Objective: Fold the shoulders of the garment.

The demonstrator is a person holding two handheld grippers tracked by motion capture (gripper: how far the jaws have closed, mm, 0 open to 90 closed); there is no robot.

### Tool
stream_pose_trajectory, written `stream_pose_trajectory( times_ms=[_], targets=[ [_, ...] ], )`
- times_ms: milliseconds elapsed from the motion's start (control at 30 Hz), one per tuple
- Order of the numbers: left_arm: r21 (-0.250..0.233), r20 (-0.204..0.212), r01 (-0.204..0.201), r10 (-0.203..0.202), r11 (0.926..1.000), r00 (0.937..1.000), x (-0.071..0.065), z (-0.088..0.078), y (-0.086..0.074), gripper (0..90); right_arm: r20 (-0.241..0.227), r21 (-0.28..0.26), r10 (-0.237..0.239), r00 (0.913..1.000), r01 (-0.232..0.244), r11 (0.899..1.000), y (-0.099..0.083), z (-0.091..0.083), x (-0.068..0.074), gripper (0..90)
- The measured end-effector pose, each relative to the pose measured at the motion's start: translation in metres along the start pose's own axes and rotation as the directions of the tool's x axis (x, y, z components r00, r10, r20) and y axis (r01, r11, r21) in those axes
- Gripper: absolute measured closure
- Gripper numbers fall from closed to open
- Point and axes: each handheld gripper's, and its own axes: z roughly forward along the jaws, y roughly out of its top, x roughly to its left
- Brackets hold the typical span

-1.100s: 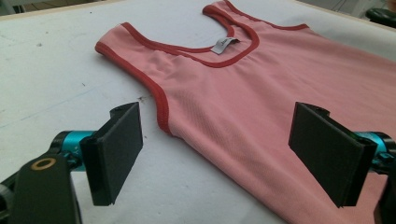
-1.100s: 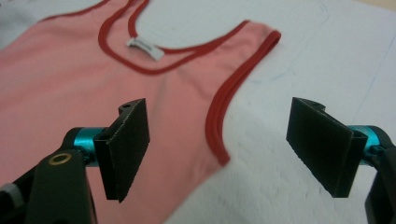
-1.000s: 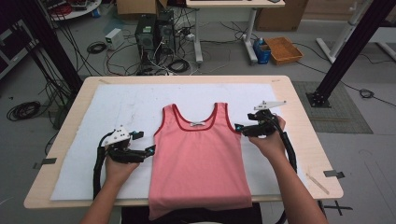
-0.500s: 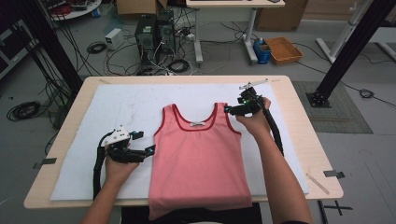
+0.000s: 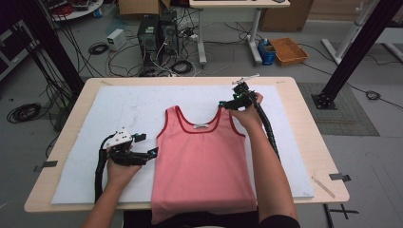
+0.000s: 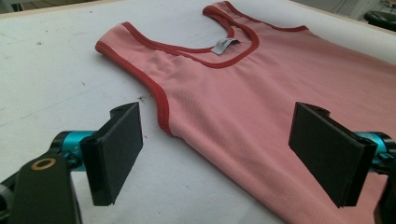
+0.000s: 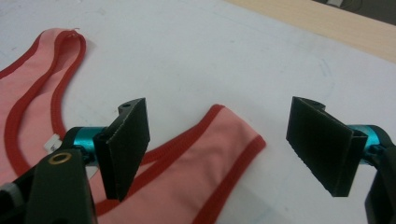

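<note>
Holding my right gripper (image 5: pixel 227 104) over the far right shoulder strap (image 7: pixel 224 144) of the pink tank top (image 5: pixel 202 161), I have its jaws spread wide, with nothing between them but the strap's end below. My left gripper (image 5: pixel 148 154) sits just beside the top's left edge near the armhole, jaws likewise wide apart and empty; whether it touches the cloth I cannot quite tell from the high view. The tank top lies flat, front up, on the white mat (image 5: pixel 119 114) that covers the desk (image 5: pixel 304 118), its hem hanging over the near edge. A small stick (image 5: pixel 323 184) lies on the desk's near right corner, well apart from the work. Beyond the desk, cables (image 5: pixel 100 47), computer towers (image 5: pixel 154 35) and an orange box (image 5: pixel 288 51) stand on the floor. Nothing lies between either gripper and the cloth.
</note>
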Motion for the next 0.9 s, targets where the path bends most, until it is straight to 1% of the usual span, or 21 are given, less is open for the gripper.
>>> stream_pose_trajectory(
  times_ms=[67, 133, 167, 200, 267, 367, 433, 500, 600, 667, 767, 800, 833, 867, 900],
  targets=[
    [-0.002, 0.0, 0.003, -0.003, 1.0, 1.0, 0.0, 0.0, 0.0, 17.6, -0.004, 0.006, 0.006, 1.0, -0.006, 1.0, -0.002, 0.009, 0.0, 21.1],
    [-0.002, 0.0, 0.004, -0.004, 1.0, 1.0, 0.0, 0.0, 0.0, 17.6, -0.008, 0.012, 0.023, 0.9997, -0.023, 1.0, -0.005, 0.018, -0.002, 21.1],
    [-0.002, 0.0, 0.004, -0.004, 1.0, 1.0, 0.0, 0.0, 0.0, 17.6, -0.008, 0.012, 0.023, 0.9997, -0.023, 1.0, -0.005, 0.018, -0.002, 21.1],
    [-0.001, 0.0, 0.003, -0.003, 1.0, 1.0, 0.0, 0.0, 0.0, 17.6, -0.01, 0.029, 0.033, 0.9994, -0.033, 0.999, -0.008, 0.026, -0.002, 21.1],
    [-0.002, 0.0, 0.003, -0.003, 1.0, 1.0, 0.0, 0.0, 0.0, 17.6, -0.007, 0.036, 0.042, 0.9991, -0.042, 0.998, -0.01, 0.031, -0.002, 21.1],
    [-0.001, 0.001, 0.005, -0.005, 1.0, 1.0, 0.0, 0.0, 0.0, 17.6, -0.01, 0.031, 0.055, 0.9984, -0.055, 0.998, -0.011, 0.034, -0.003, 21.1],
    [-0.001, 0.001, 0.006, -0.006, 1.0, 1.0, 0.0, 0.0, 0.0, 17.6, 0.0, 0.03, 0.076, 0.9971, -0.076, 0.997, -0.012, 0.036, -0.003, 21.1],
    [0.0, 0.001, 0.006, -0.006, 1.0, 1.0, 0.0, 0.0, 0.0, 17.6, 0.006, 0.028, 0.079, 0.9969, -0.079, 0.996, -0.012, 0.037, -0.005, 21.1],
    [0.0, 0.002, 0.003, -0.003, 1.0, 1.0, 0.0, 0.0, 0.0, 17.6, 0.02, 0.044, 0.079, 0.9967, -0.08, 0.996, -0.013, 0.038, -0.006, 21.1],
    [0.001, 0.002, 0.004, -0.004, 1.0, 1.0, 0.0, 0.0, 0.0, 17.6, 0.042, 0.062, 0.08, 0.9959, -0.083, 0.995, -0.014, 0.04, -0.007, 21.6],
    [0.001, 0.002, 0.002, -0.002, 1.0, 1.0, 0.0, 0.0, 0.0, 17.6, 0.041, 0.084, 0.079, 0.9961, -0.082, 0.993, -0.016, 0.043, -0.008, 30.2],
    [0.002, 0.002, 0.001, -0.001, 1.0, 1.0, 0.0, 0.0, 0.0, 17.6, 0.053, 0.084, 0.075, 0.9958, -0.079, 0.993, -0.016, 0.043, -0.007, 34.2],
    [0.002, 0.002, 0.001, -0.001, 1.0, 1.0, 0.0, 0.0, 0.0, 17.6, 0.046, 0.079, 0.075, 0.9961, -0.078, 0.994, -0.016, 0.043, -0.006, 38.2],
    [0.002, 0.002, 0.002, -0.002, 1.0, 1.0, 0.0, 0.0, 0.0, 17.6, 0.046, 0.079, 0.075, 0.9961, -0.078, 0.994, -0.016, 0.043, -0.006, 38.2],
    [0.002, 0.0, 0.004, -0.004, 1.0, 1.0, 0.0, 0.0, 0.0, 17.6, 0.032, 0.077, 0.075, 0.9967, -0.077, 0.994, -0.015, 0.042, -0.005, 49.2]
  ],
)
